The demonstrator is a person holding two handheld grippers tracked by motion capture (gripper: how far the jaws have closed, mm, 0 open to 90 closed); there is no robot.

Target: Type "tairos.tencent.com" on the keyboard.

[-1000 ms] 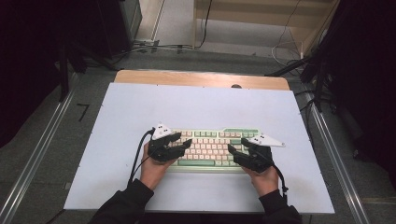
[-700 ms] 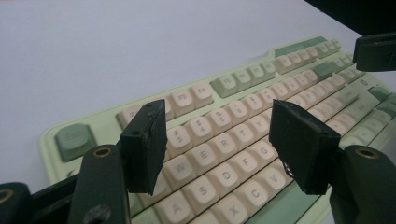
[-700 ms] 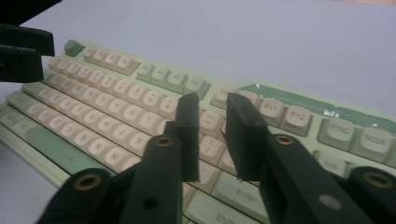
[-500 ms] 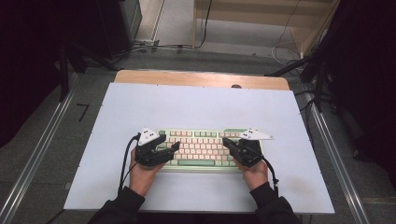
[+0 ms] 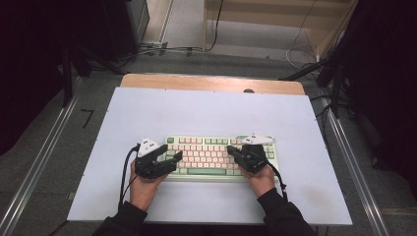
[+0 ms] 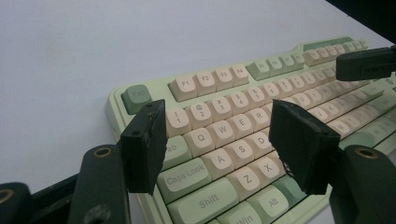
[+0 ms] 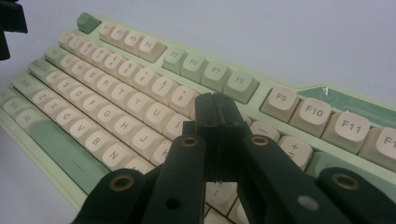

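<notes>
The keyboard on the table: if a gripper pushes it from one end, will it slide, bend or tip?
The keyboard looks rigid and lies flat and low, so tipping or bending seems unlikely. On the smooth table it would probably slide, perhaps turning when pushed off-centre. Its keys may depress.

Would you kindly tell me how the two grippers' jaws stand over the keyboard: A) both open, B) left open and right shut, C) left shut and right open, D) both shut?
B: the left gripper has a wide gap between its jaws, above the keyboard, while the right gripper has its jaws pressed together.
</notes>
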